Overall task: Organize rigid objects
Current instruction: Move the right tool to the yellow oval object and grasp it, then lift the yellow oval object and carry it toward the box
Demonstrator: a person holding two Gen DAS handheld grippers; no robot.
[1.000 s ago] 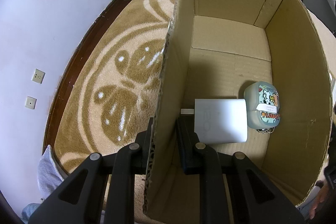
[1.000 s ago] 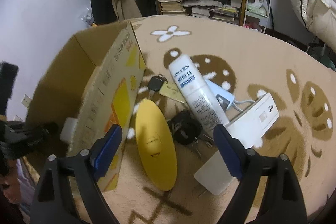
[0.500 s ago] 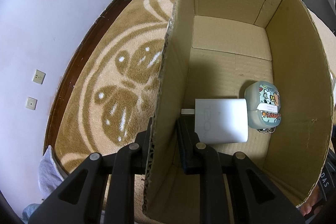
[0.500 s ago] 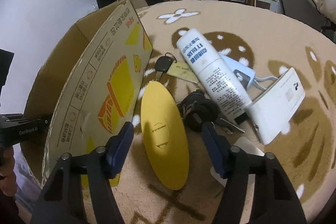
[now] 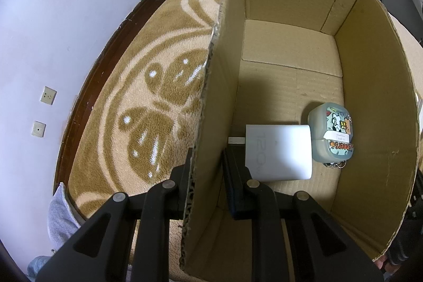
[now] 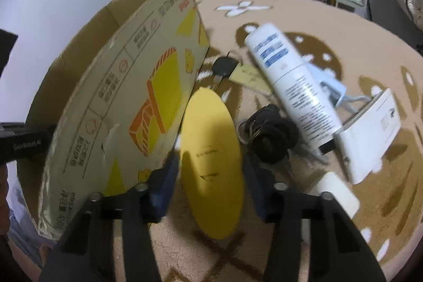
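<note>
**A:** What was the left gripper (image 5: 207, 171) doing?

**B:** Its two black fingers were closed on the near wall of an open cardboard box (image 5: 370, 102), one finger outside the wall and one inside. The box stood on a tan carpet (image 5: 158, 97) patterned in brown and cream.

**A:** What lay inside the box?

**B:** A white charger block (image 5: 277, 152) lay flat on the box floor, just beyond the inner finger. Touching its far side was a small pale green case (image 5: 331, 135) with cartoon stickers and a key ring.

**A:** And the right gripper (image 6: 211, 173)?

**B:** Its blue-padded jaws were closing around a flat yellow oval object (image 6: 211, 163) lying on the carpet just beside the box's printed outer wall. The oval sat between the pads, but they did not yet press on it.

**A:** What else was nearby?

**B:** A white tube (image 6: 290, 86), a black car key (image 6: 224, 66) with a tan tag, a dark bunch of keys (image 6: 269, 134), and a white power strip (image 6: 370, 136), all crowded together on the carpet.
</note>
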